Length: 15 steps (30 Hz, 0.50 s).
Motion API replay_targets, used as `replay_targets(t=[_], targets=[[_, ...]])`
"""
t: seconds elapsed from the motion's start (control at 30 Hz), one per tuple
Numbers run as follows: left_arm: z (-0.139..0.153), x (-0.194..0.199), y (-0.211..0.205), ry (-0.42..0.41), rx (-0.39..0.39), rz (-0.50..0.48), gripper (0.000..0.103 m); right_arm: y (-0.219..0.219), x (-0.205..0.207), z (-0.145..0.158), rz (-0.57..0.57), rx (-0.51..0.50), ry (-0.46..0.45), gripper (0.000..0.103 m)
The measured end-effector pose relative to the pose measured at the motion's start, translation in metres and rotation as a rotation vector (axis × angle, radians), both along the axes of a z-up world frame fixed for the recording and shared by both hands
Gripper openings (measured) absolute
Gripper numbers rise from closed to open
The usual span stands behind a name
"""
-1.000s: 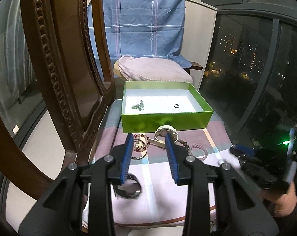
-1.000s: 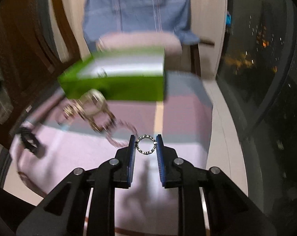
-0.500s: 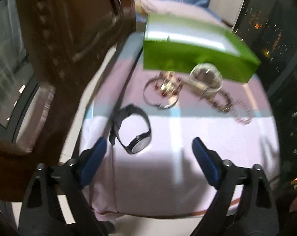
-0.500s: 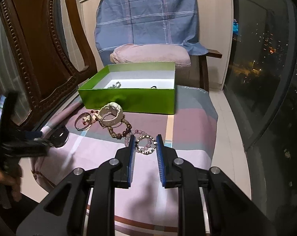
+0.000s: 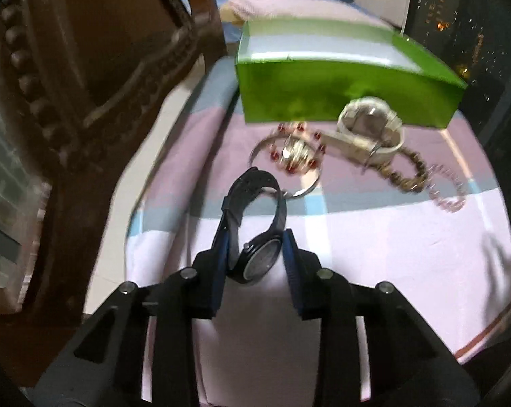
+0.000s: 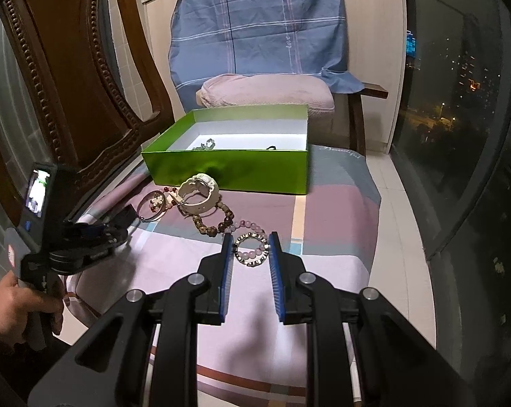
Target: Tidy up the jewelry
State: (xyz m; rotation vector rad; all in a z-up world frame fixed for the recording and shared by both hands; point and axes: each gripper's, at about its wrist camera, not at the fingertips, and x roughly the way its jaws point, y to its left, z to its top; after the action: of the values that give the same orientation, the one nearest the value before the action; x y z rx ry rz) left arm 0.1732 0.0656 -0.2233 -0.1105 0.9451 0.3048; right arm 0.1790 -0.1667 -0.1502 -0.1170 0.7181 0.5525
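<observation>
While the left gripper sits low over the patchwork cloth, its blue-padded jaws are closed against the black watch: the watch face is clamped between the pads and the strap loops away toward the green box. That view is smeared by motion, so the watch may be resting on the cloth or raised just clear of it; I cannot tell which.

Just beyond the strap lie a thin silver bangle with a red-beaded bracelet inside its ring, then a cream watch close against the front wall of the box. A brown bead bracelet trails from the cream watch, and a pale pink bead bracelet lies beside it.

From the right wrist view, the right gripper holds a small sparkly ring-shaped bracelet pinched between its jaws, in front of the pink beads and the brown beads. The box stands open on the cloth, white inside, with a small pale piece and a dark piece on its floor. The person's left hand grips the handle of the left tool at the near left corner of the cloth. A carved wooden chair back rises at the left, and a pink cushion and blue plaid sheet sit behind the box.
</observation>
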Motion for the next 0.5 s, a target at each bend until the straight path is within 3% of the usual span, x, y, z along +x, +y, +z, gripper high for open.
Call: replay_targets(t=[0.2, 0.33, 0.5], targets=[[0.049, -0.026, -0.016, -0.131, -0.077, -0.078, 0.031, -0.003, -0.002, 0.006, -0.006, 0.016, -0.021, 0.021], [0.079, -0.048, -0.028, -0.221, -0.078, -0.117, 0.031, -0.004, -0.005, 0.007, -0.006, 0.023, -0.032, 0.021], [0.087, -0.053, -0.036, -0.23, -0.083, -0.138, 0.031, -0.004, -0.003, 0.008, -0.014, 0.022, -0.037, 0.021]])
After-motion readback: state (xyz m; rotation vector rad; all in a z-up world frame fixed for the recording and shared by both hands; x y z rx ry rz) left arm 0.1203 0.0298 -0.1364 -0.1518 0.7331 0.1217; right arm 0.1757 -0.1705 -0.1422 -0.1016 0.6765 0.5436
